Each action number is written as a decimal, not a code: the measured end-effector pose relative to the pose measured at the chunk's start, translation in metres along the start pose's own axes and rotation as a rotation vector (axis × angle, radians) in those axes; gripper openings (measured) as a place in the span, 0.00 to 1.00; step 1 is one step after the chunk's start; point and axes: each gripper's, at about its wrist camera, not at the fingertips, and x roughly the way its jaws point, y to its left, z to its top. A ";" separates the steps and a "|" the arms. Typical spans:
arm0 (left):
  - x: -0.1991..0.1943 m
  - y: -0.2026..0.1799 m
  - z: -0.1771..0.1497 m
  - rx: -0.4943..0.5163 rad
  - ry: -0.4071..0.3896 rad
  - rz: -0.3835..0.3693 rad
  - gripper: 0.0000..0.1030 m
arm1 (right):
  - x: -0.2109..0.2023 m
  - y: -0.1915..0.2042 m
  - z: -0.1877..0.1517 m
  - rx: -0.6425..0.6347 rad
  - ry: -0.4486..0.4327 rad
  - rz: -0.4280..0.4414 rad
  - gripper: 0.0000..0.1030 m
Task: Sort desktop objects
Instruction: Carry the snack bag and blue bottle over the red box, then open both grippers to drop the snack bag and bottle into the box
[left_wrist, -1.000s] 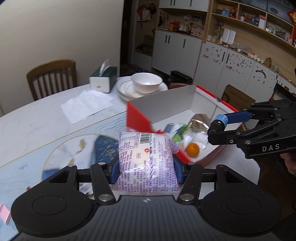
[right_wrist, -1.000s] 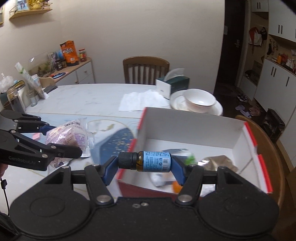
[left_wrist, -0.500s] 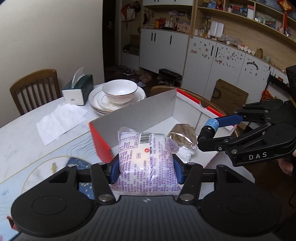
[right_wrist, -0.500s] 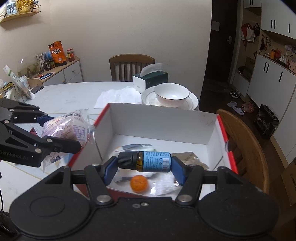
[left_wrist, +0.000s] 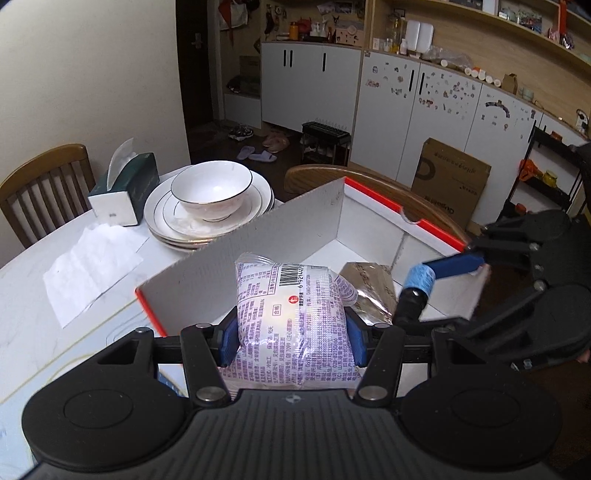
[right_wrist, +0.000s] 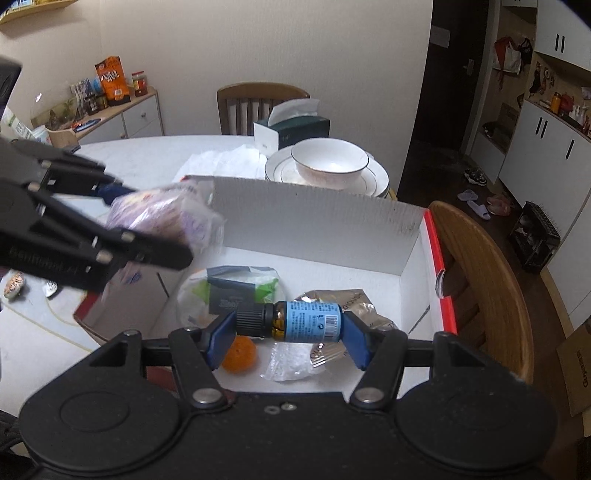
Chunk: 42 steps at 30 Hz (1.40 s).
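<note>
My left gripper (left_wrist: 291, 341) is shut on a purple-printed snack packet (left_wrist: 291, 325), held above the near left part of the white box with red rim (left_wrist: 258, 247). That packet (right_wrist: 166, 218) also shows blurred in the right wrist view, over the box's left wall. My right gripper (right_wrist: 288, 332) is shut on a small brown bottle with a blue label and black cap (right_wrist: 291, 320), lying crosswise between the pads, above the box's inside (right_wrist: 332, 218). In the box lie an orange ball (right_wrist: 240, 355), a silver foil pouch (right_wrist: 347, 301), a green-and-white packet (right_wrist: 240, 288) and a clear wrapper (right_wrist: 291, 363).
Stacked white plates with a bowl (left_wrist: 210, 192), a green tissue box (left_wrist: 123, 188) and a loose tissue sheet (left_wrist: 88, 266) lie on the white table beyond the box. A wooden chair back (right_wrist: 480, 280) stands against the box's right side. Another chair (right_wrist: 258, 99) is at the far edge.
Both grippers have moved from the table side to over the box's inside, each keeping its object. The left one with the packet crossed the box's left wall.
</note>
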 end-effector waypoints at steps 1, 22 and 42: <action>0.004 0.000 0.003 0.007 0.005 0.000 0.53 | 0.002 -0.001 0.000 0.000 0.006 0.003 0.59; 0.097 0.002 0.042 0.082 0.148 -0.066 0.53 | 0.045 -0.008 0.000 -0.017 0.160 0.105 0.59; 0.145 0.009 0.039 0.012 0.292 -0.126 0.54 | 0.067 -0.030 0.004 0.091 0.285 0.085 0.58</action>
